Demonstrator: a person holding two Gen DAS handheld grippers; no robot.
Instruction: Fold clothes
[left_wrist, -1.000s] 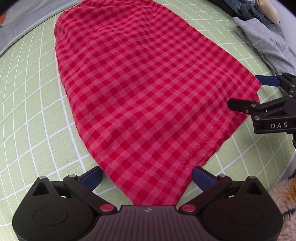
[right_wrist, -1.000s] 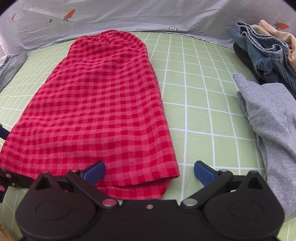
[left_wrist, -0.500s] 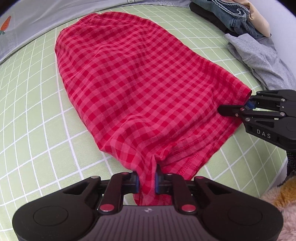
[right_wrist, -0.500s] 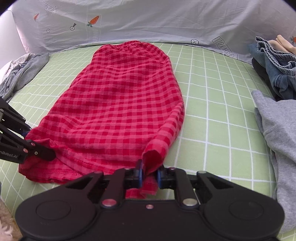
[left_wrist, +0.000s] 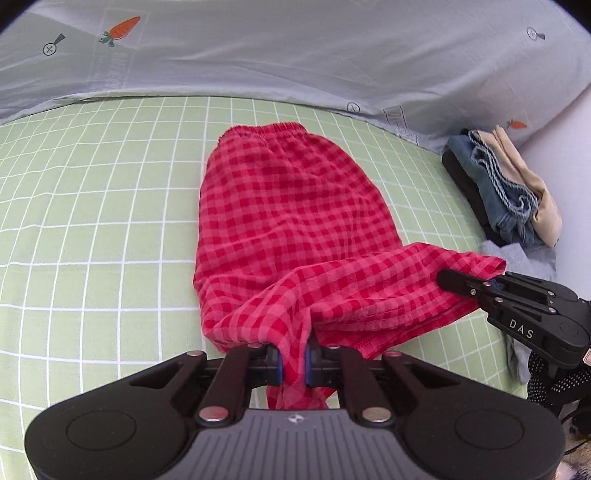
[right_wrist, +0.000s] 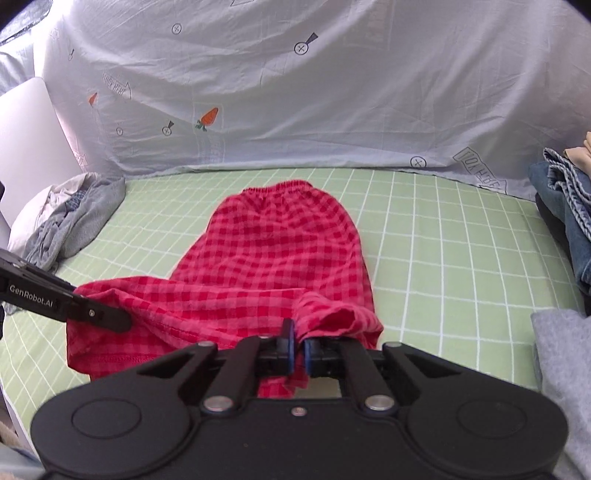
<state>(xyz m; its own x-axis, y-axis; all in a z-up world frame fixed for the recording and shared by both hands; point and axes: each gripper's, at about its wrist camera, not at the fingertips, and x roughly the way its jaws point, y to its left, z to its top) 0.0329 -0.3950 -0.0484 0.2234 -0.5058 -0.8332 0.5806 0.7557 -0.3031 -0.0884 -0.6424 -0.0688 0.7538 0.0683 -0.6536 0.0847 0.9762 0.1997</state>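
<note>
Left wrist view: left gripper (left_wrist: 293, 363) jaws pinch the hem of the red checked garment (left_wrist: 288, 221); right gripper (right_wrist: 298, 350) jaws clamp its other hem corner, lifted off the green grid sheet (left_wrist: 92, 240). Folded jeans pile (left_wrist: 506, 195) lies right, grey clothes (right_wrist: 70, 221) left. Gripper labels read "DAS", "GenRobot.AI".

Red checked garment (left_wrist: 291, 206) — hem end lifted, elastic waistband flat on bed.
</note>
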